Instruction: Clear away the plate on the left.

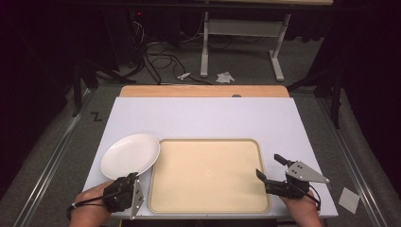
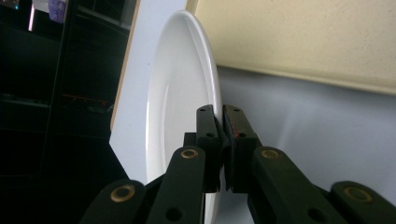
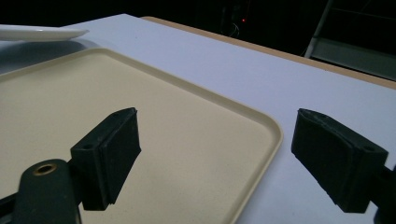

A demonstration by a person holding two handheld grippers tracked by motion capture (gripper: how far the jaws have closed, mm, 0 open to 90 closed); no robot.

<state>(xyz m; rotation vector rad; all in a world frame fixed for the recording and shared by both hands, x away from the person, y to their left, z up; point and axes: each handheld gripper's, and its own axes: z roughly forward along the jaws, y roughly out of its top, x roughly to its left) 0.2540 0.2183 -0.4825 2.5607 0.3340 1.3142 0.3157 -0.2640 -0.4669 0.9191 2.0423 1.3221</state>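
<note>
White round plate (image 1: 131, 154) is pinched at its rim by left gripper (image 2: 219, 126); lift level. Right gripper (image 3: 224, 154) gapes astride beige plastic tray's (image 1: 208, 201) edge.

A white board (image 1: 203, 120) covers a wooden tabletop, whose bare far edge (image 1: 203, 91) shows beyond it. On the grey carpet past the table stand the white legs of another table (image 1: 241, 42), with a tangle of black cables (image 1: 161, 59) and two crumpled white scraps (image 1: 225, 77) beside them. A pale square of paper (image 1: 349, 199) lies on the floor at right.
</note>
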